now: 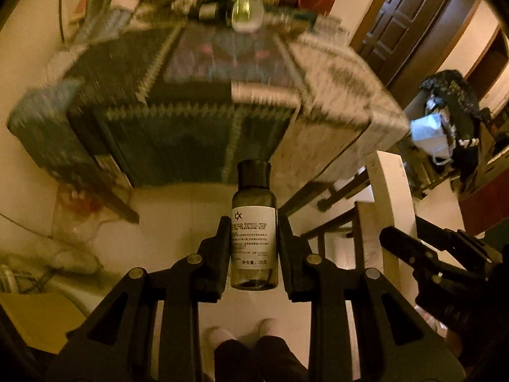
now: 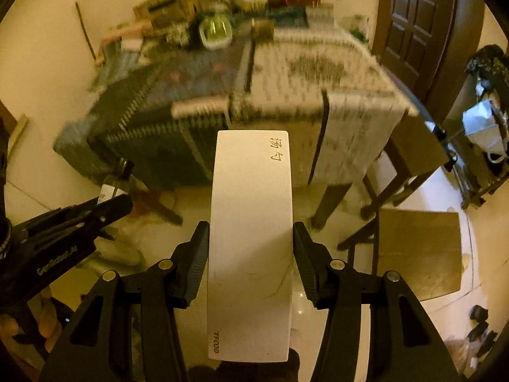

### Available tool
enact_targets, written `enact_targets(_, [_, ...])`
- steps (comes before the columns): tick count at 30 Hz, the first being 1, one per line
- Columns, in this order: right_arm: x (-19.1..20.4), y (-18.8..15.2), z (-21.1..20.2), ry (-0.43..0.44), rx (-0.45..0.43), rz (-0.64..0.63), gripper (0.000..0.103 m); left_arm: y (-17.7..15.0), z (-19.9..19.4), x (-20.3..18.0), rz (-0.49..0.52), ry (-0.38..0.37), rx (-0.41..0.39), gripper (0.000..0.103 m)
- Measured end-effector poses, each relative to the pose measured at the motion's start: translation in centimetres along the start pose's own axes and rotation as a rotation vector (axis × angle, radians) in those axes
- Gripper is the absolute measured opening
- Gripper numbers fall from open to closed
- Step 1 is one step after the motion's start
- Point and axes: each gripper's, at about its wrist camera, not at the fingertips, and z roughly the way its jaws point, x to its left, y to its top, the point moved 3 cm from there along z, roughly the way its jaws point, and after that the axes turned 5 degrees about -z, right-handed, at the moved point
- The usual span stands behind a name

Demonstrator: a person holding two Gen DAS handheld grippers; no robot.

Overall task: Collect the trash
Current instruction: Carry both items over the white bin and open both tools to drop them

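Over at nine o'clock in the left wrist view a crumpled clear plastic bag (image 1: pixel 74 219) lies on the pale tiled floor (image 1: pixel 178 210), beside a leg of the cloth-draped table (image 1: pixel 197 102), which fills the frame from ten to two o'clock, blurred. Dead centre, the left gripper (image 1: pixel 254 238) has its black fingers (image 1: pixel 222 248) closed partway, pads pressed on both sides of a small smoky-grey plastic bottle with a dark cap and white printed label (image 1: pixel 254 229), held upright in the air above the floor. At six o'clock the person's white slippers (image 1: pixel 222 334) show below the bottle. At three o'clock the other tool pokes in with its white carton. In the right wrist view, the neighbouring tool and its bottle sit at nine o'clock. In the middle, the right gripper (image 2: pixel 251 248) stands moderately apart, ribbed pads (image 2: pixel 198 254) clamped flat against the long edges of a tall white rectangular cardboard box with handwritten characters (image 2: pixel 251 238), lifted clear of the floor in front of the table. At four o'clock a brown wooden chair (image 2: pixel 416 248) stands near the table's corner, and a dark panelled door (image 2: pixel 413 19) closes things out at one o'clock.
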Motion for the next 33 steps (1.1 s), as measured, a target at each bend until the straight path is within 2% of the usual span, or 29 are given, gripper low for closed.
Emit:
enact_targets(9, [-2.0,-5.4,12.3,0.051,0.118,-0.028,0.048,-4.8,13.0,1.9,-0.062,0.008,0.087,0.027])
enact_targets(18, [-3.3,-11.6,24.3,0.102,0.200,-0.030,0.048,-11.0,25.6,5.9,-0.120,0.025,0.193,0.027])
enact_targets(25, [-4.4,-13.3,30.2,0.110,0.223,-0.081,0.048,-14.8,33.7,8.3,-0.155,0.012,0.272,0.027])
enact_targets(33, [-4.8,-13.8,33.5,0.157,0.228,-0.086,0.049,-16.2,38.0,8.3,-0.134,-0.019,0.294,0.027])
